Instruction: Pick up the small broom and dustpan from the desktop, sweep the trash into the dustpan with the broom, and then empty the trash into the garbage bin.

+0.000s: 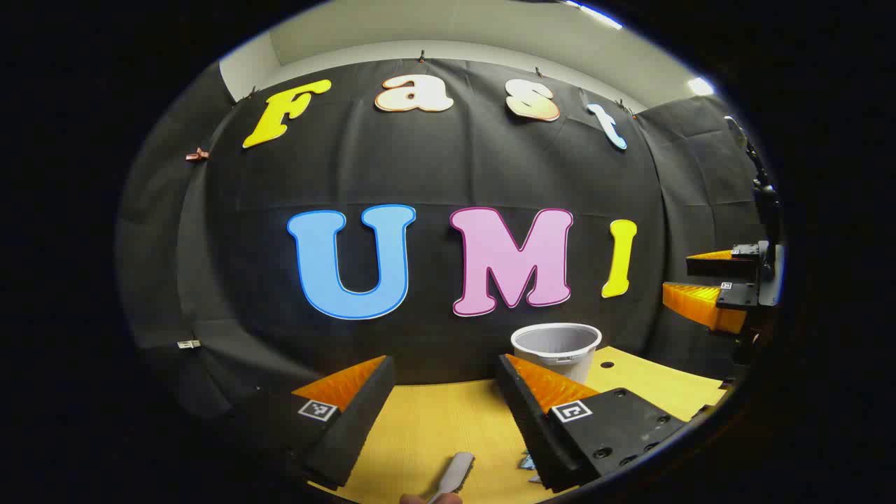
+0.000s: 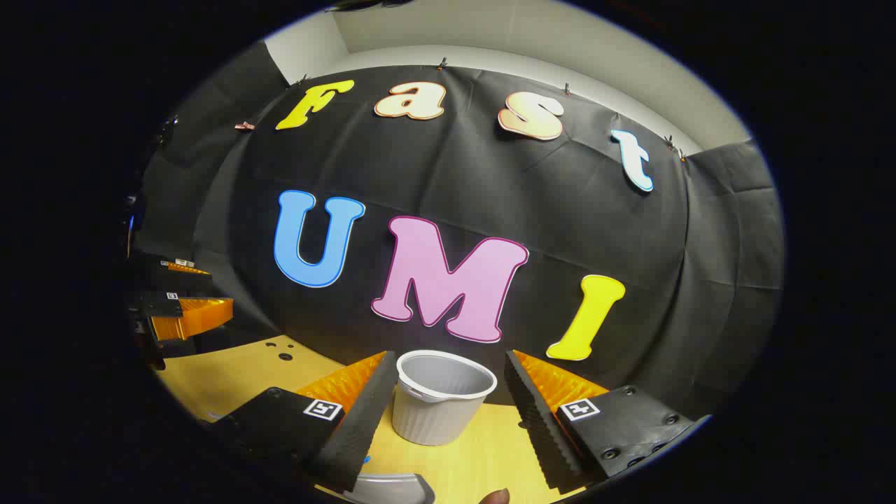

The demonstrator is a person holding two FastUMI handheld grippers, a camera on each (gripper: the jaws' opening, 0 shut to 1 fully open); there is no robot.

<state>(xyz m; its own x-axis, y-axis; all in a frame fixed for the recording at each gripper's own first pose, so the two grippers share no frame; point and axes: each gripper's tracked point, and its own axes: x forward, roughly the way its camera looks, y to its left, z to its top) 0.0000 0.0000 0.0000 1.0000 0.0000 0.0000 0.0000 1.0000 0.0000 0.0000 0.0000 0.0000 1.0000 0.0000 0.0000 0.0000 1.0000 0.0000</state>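
In the left gripper view my left gripper (image 1: pixel 446 364) stands open above the yellow desktop (image 1: pixel 434 427). A grey handle (image 1: pixel 455 474), seemingly the broom's, lies low between its fingers, not gripped. Blue trash scraps (image 1: pixel 526 462) peek out beside the right finger. The grey garbage bin (image 1: pixel 556 345) stands upright behind that finger. My right gripper (image 2: pixel 450 357) is open too, and the garbage bin (image 2: pixel 441 399) stands on the desktop (image 2: pixel 483 455) beyond its fingers, untouched. A grey curved edge, probably the dustpan (image 2: pixel 388 488), lies at the bottom of the right gripper view.
Each gripper appears in the other's view, held in the air: the right gripper (image 1: pixel 689 280) at the far right, the left gripper (image 2: pixel 189 290) at the far left. The desktop has small round holes (image 2: pixel 285 356) near the back. The black cloth wall closes the back.
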